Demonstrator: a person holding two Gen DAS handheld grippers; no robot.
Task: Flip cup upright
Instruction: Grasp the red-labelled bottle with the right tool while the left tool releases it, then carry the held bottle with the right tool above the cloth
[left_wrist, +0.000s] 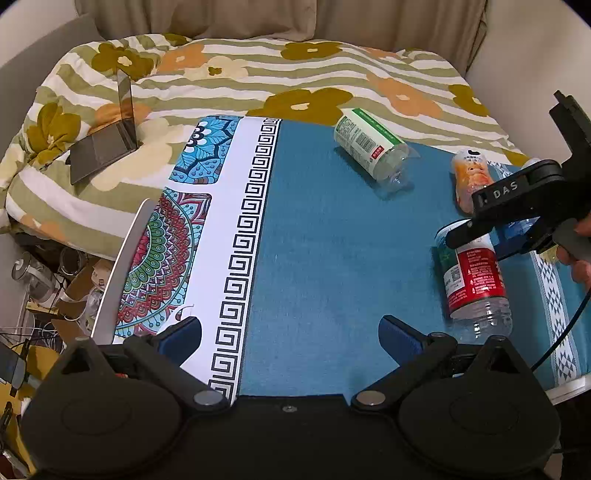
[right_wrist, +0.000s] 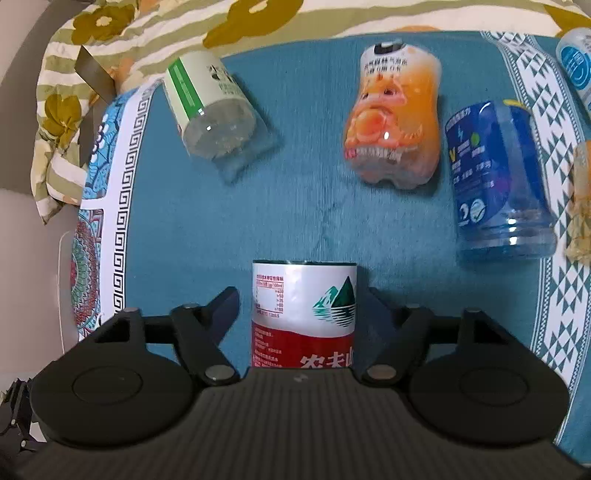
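Red cup (right_wrist: 303, 314): lies on its side on the blue cloth (left_wrist: 325, 240), at 6 o'clock in your right view
Right tool (right_wrist: 301, 301): jaws spread either side of it, not yet pinching
Left tool (left_wrist: 290, 332): open, holding nothing
Grip: close squarely on the label; thin clear plastic will likely dent
Flip: rotate slowly, open end up

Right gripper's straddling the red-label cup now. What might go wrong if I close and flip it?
The right gripper is open around the red-label cup, whose smooth wall may slip in the grasp. The blue cup and orange cup lie close, so the swing could knock them.
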